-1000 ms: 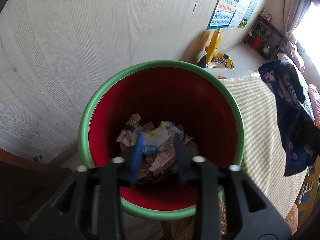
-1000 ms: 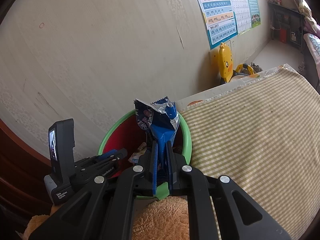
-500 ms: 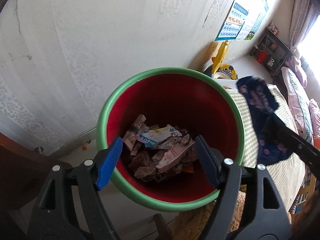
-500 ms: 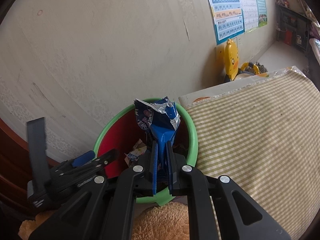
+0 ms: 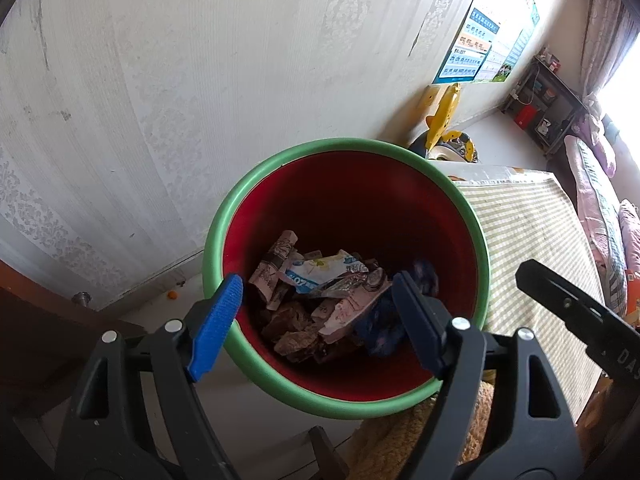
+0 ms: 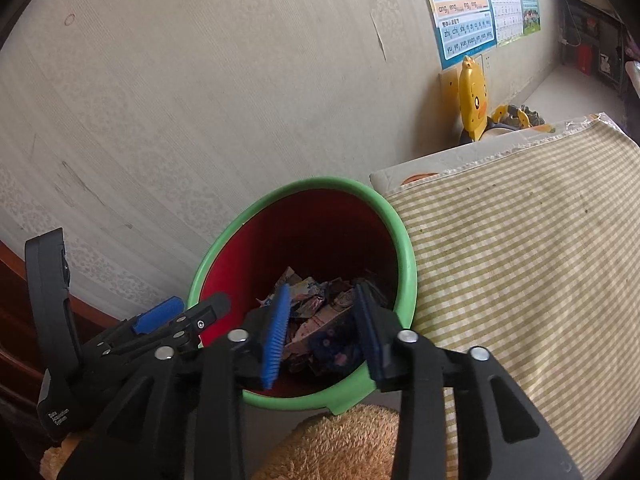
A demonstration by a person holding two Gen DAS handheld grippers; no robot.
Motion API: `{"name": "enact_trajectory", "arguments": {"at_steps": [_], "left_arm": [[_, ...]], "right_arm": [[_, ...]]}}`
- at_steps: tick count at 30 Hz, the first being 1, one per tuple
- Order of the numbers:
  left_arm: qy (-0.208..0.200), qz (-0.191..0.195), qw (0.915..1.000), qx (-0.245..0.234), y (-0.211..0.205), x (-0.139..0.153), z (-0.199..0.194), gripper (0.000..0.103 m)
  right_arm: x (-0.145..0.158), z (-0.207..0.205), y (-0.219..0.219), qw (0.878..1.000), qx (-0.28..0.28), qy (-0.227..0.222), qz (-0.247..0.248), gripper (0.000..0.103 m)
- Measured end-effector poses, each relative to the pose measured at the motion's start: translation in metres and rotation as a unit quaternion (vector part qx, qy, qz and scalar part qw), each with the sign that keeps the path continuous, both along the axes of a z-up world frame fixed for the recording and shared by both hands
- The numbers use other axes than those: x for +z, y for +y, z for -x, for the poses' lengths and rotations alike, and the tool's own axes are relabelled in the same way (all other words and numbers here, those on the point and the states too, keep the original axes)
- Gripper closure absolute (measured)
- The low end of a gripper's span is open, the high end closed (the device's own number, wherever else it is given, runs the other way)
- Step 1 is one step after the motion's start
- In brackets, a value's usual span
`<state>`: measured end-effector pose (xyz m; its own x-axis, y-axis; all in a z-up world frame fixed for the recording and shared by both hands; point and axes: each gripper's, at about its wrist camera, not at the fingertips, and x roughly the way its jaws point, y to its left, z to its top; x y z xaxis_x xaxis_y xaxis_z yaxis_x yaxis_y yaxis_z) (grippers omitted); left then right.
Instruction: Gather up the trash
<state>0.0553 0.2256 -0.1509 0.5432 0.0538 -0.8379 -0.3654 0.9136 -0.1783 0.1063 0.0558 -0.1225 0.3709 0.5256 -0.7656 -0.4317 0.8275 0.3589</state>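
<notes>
A red bin with a green rim (image 5: 344, 144) stands against the wall, and crumpled wrappers (image 5: 320, 276) fill its bottom. My left gripper (image 5: 316, 320) hovers over the bin's near edge. Its jaws are opening wide and nothing is between them. In the right wrist view my right gripper (image 6: 322, 332) hangs over the same bin (image 6: 406, 264). Its jaws are opening too, and its pads press on nothing. The dark blue snack wrapper (image 6: 332, 344) lies loose in the bin below them, and the left wrist view shows this wrapper (image 5: 382, 330) on the right of the pile.
A table with a yellow-checked cloth (image 6: 520, 260) touches the bin's right side. A yellow duck toy (image 6: 474, 100) and posters (image 6: 464, 8) are by the wall behind. A tan plush thing (image 6: 340, 440) lies below the bin. Brown wooden furniture (image 5: 36, 320) stands at the left.
My right gripper has let go of the dark blue wrapper, which has dropped into the bin. My left gripper's jaws have spread wide. The right gripper has sunk a little toward the bin.
</notes>
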Motion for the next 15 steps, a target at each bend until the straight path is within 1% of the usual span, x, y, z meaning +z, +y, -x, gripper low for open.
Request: {"name": "enact_trajectory", "arguments": {"at_steps": [2, 5, 8, 11, 14, 15], "left_arm": [[0.002, -0.003, 1.0, -0.001, -0.001, 0.001, 0.0, 0.028], [0.003, -0.006, 1.0, -0.008, -0.007, 0.003, 0.0, 0.028], [-0.002, -0.01, 0.9999, -0.013, -0.015, 0.009, 0.0, 0.028], [-0.011, -0.01, 0.9998, -0.016, -0.023, 0.016, 0.002, 0.026], [-0.022, -0.016, 0.9993, -0.025, -0.034, 0.026, 0.002, 0.023], [-0.028, -0.02, 0.9989, -0.03, -0.04, 0.03, 0.002, 0.023]], "right_arm": [[0.002, 0.001, -0.002, 1.0, -0.003, 0.0, -0.004, 0.06], [0.004, 0.006, -0.009, 1.0, -0.012, 0.006, -0.017, 0.049], [0.006, 0.014, -0.02, 1.0, -0.017, 0.007, -0.016, 0.047], [0.011, 0.017, -0.033, 0.999, -0.028, 0.006, -0.017, 0.039], [0.022, 0.024, -0.053, 0.999, -0.044, -0.01, -0.017, 0.035], [0.025, 0.025, -0.057, 0.999, -0.048, -0.017, -0.015, 0.032]]}}
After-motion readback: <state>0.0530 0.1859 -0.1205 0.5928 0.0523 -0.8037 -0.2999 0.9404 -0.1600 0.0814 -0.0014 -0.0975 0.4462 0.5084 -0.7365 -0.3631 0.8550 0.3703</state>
